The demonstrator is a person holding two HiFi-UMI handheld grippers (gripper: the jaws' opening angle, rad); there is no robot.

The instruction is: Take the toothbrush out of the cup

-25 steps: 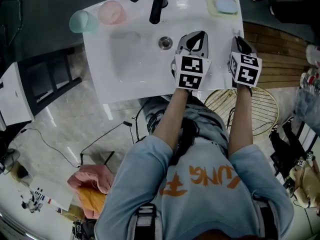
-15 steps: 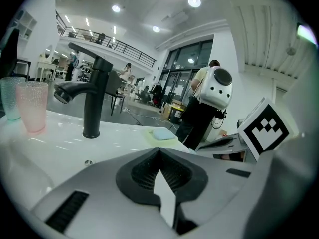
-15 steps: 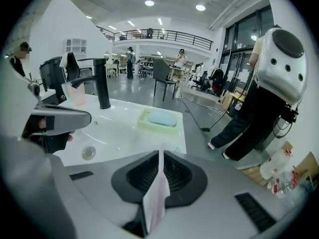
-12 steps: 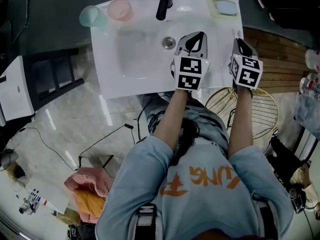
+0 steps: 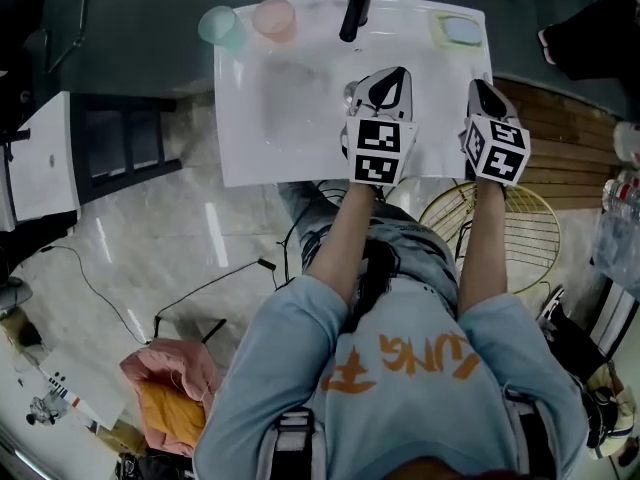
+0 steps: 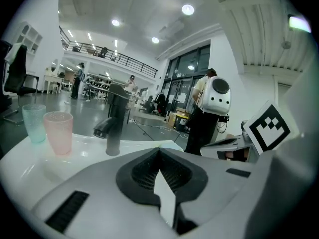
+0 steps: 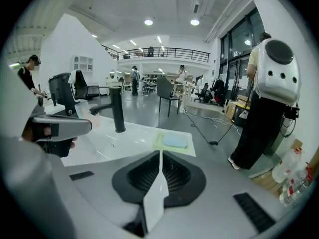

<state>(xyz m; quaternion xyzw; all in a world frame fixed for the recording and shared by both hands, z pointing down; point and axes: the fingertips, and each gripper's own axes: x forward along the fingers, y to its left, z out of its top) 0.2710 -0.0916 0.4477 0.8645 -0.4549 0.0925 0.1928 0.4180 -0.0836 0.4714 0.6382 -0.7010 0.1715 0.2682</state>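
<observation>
A green cup (image 5: 218, 26) and a pink cup (image 5: 274, 18) stand side by side at the far left corner of the white sink (image 5: 250, 148). In the left gripper view the green cup (image 6: 34, 122) and pink cup (image 6: 58, 132) show no toothbrush above their rims. My left gripper (image 5: 396, 73) is shut and empty over the basin by the drain, well right of the cups. My right gripper (image 5: 474, 86) is shut and empty near the sink's right edge. In their own views the left gripper (image 6: 160, 156) and right gripper (image 7: 160, 158) show closed jaws.
A black faucet (image 5: 352, 3) rises at the sink's back, right of the cups. A soap dish (image 5: 461, 30) sits at the back right corner. A wire basket (image 5: 520, 228) stands on the floor under the right arm. A person with a white backpack (image 6: 207, 108) stands beyond the sink.
In the head view the sink and cups have slid to the right, so the cups lie closer to my left gripper. Both grippers stay shut and side by side.
</observation>
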